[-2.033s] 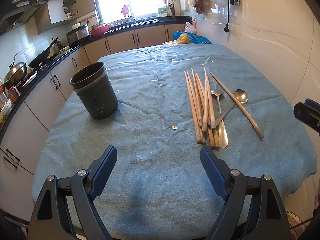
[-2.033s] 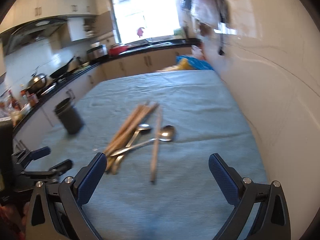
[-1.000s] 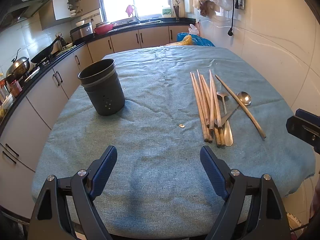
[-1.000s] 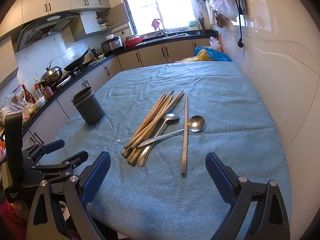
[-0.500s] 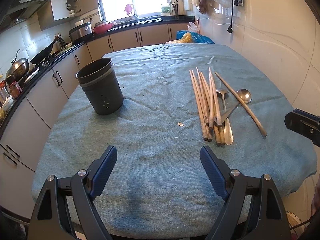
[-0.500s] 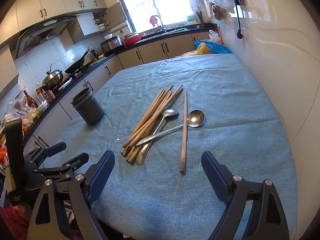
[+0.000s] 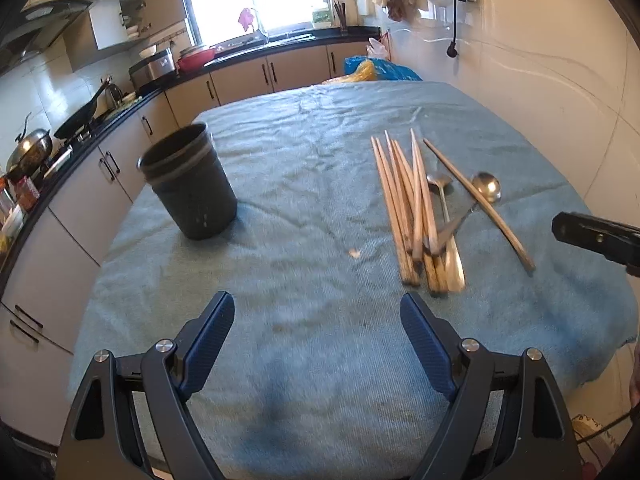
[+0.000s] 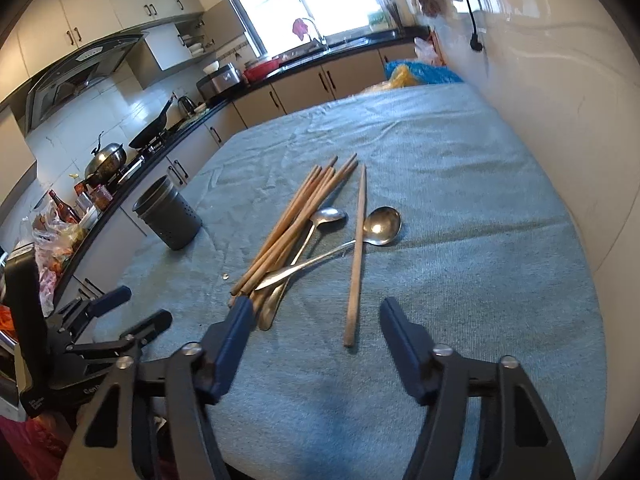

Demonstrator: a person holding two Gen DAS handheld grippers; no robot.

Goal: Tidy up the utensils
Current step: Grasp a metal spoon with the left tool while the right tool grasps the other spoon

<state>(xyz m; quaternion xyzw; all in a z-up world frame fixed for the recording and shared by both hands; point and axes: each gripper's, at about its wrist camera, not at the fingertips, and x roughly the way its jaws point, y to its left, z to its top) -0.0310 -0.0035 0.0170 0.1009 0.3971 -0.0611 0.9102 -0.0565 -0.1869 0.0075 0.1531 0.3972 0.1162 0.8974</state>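
Note:
A bundle of wooden chopsticks (image 7: 404, 204) (image 8: 292, 224) lies on the teal cloth with two metal spoons (image 7: 486, 188) (image 8: 382, 224) and one lone chopstick (image 7: 478, 202) (image 8: 357, 256) beside it. A dark perforated utensil holder (image 7: 190, 186) (image 8: 166, 218) stands upright to the left. My left gripper (image 7: 316, 316) hovers open over bare cloth near the front edge. My right gripper (image 8: 316, 312) sits just short of the near ends of the utensils; its jaws are closing with nothing pressed between them, the lone chopstick's tip lying in the gap ahead.
The table (image 7: 320, 380) is covered by a wrinkled teal cloth, with a white wall (image 8: 560, 120) along its right side. A small crumb (image 7: 355, 253) lies mid-cloth. Kitchen counters with pans (image 8: 108, 156) and bottles run along the left and back. Blue and yellow bags (image 7: 376, 70) sit beyond the far edge.
The right gripper's jaws have narrowed and it has moved forward and down toward the near ends of the chopsticks and spoons. The left gripper has stayed about where it was.

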